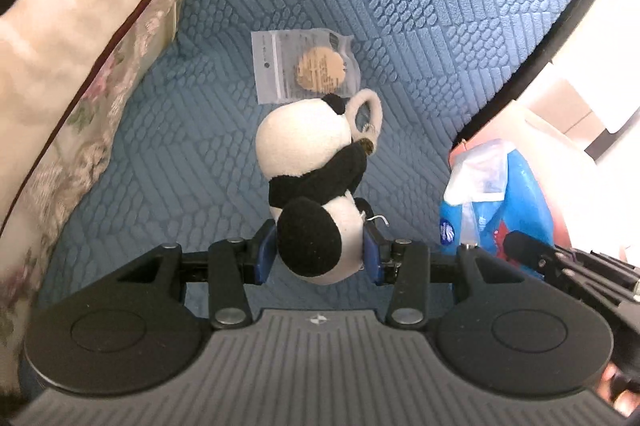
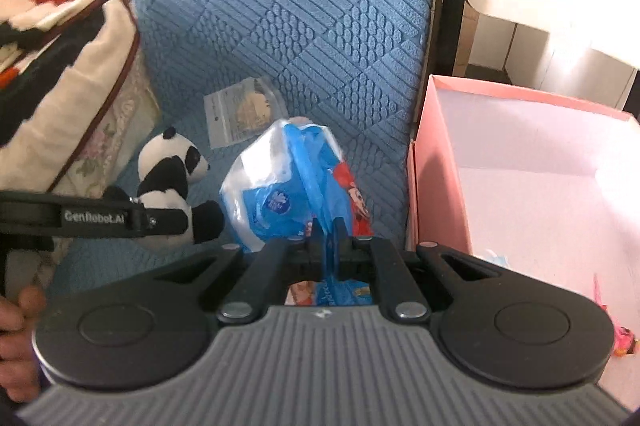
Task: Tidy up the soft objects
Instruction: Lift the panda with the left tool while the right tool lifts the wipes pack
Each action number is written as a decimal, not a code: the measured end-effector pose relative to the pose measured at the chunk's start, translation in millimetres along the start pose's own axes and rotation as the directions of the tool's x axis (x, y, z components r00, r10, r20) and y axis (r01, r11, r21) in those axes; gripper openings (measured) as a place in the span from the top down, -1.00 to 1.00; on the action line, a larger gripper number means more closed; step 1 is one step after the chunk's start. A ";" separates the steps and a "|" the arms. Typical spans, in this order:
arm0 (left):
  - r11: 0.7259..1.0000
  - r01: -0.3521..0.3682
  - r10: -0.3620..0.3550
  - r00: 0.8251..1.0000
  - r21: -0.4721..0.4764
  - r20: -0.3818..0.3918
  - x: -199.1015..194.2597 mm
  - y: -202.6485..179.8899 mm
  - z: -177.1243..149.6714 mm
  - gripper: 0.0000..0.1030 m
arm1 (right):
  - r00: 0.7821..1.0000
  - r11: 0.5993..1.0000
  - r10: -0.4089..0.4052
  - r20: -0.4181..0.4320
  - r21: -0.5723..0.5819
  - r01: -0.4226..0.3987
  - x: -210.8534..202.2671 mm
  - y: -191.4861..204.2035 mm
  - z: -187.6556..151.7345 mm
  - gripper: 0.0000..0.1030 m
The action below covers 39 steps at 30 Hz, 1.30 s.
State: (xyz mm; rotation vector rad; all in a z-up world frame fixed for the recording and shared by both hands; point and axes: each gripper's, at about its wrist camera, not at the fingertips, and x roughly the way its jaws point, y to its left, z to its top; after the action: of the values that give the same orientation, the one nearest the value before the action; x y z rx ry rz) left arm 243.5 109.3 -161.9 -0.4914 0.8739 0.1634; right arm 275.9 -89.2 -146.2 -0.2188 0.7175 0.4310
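Your right gripper [image 2: 326,226], pinching the blue tissue pack [image 2: 296,182], is nearer the pink box [image 2: 440,162] at the sofa's right edge; your left gripper [image 1: 320,250] clamps the panda plush [image 1: 312,186].

Blue quilted seat [image 2: 280,6] ahead open; floral cushion [image 2: 80,130] blocks left, pink box [image 2: 436,162] wall right, interior seemingly roomy.

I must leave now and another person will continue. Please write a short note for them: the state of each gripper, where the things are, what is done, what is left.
Left gripper: shut on the toy panda, held over the blue sofa seat.
Right gripper: shut on the blue tissue pack, beside the pink box.
Small clear bag: lies on the seat, untouched.
Done: both soft things gripped.
Left: probably put them into the pink box, then handle the small bag.
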 end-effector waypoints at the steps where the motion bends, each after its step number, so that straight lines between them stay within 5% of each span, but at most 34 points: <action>1: 1.000 0.003 -0.003 1.000 0.003 0.000 -3.1 -0.8 -2.6 0.03 | 1.000 1.000 0.000 -0.003 -0.002 0.000 -2.0 0.7 -3.8 0.87; 23: 0.998 -0.001 -0.002 0.999 0.059 0.047 -52.7 -25.5 -77.9 0.03 | 1.000 1.000 -0.010 -0.018 -0.029 0.010 -36.6 20.3 -50.7 0.87; 28: 0.997 -0.005 0.002 0.999 0.078 0.038 -51.2 -29.4 -84.2 0.03 | 0.998 0.999 0.002 -0.069 -0.051 -0.006 -37.1 20.5 -60.4 0.87; 39: 0.997 0.014 -0.017 0.999 0.071 0.042 -79.2 -44.3 -82.3 0.03 | 0.998 0.999 0.042 -0.043 0.008 -0.042 -72.1 -2.7 -43.4 0.87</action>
State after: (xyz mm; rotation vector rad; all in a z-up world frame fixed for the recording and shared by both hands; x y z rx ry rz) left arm 150.6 36.0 -130.1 -0.4271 0.8311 0.1283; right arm 203.3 -128.3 -129.4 -0.2069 0.7671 0.4644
